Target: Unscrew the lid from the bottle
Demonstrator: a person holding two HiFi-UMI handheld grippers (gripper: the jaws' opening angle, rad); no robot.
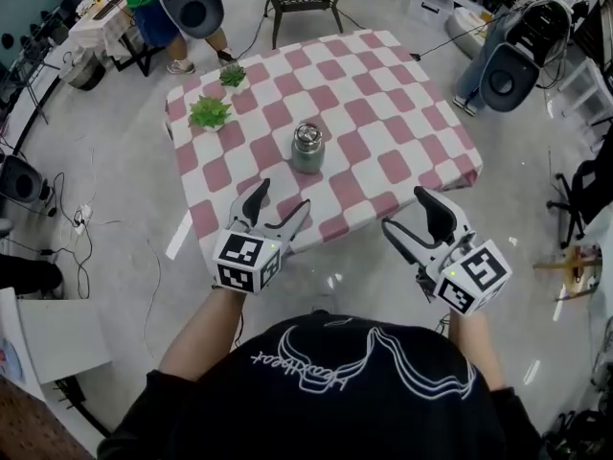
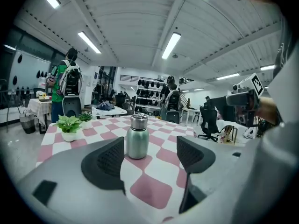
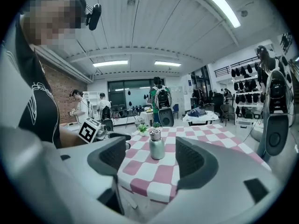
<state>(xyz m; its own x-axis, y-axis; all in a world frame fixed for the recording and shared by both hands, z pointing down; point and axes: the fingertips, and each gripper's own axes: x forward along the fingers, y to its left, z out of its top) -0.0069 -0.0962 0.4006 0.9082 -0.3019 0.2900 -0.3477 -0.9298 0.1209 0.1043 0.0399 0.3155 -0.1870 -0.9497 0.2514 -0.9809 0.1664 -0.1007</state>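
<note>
The person in a black printed shirt (image 1: 345, 381) is holding both grippers out over the floor at the near edge of the table, bare forearms reaching forward from the bottom of the head view. The left gripper (image 1: 283, 199) is hovering just over the near edge of the table, and in the left gripper view its jaws (image 2: 149, 155) are standing wide apart with nothing between the ribbed pads but checked cloth. The right gripper (image 1: 404, 211) is hanging just off the table's near edge, well apart from the left one, and in the right gripper view its jaws (image 3: 153, 158) are likewise spreading wide and gripping nothing. Beyond them the table (image 1: 383, 123) is wearing a pink-and-white checked cloth. The bottle (image 1: 307, 149), a small steel flask, is standing upright near the middle of the cloth, ahead of both grippers and touched by neither; it is showing in line with the gap of each pair of jaws (image 2: 138, 139) (image 3: 156, 146). Its lid (image 1: 307, 133) is sitting on top of it (image 2: 138, 121). Farther back, toward the far left part of the table, two small potted plants are standing, the nearer plant (image 1: 209, 113) larger than the farther plant (image 1: 233, 76). Past the table, a black stool (image 1: 305, 3) is standing on the grey floor, and a person in a green top (image 1: 153, 8) is standing at the far left.
</note>
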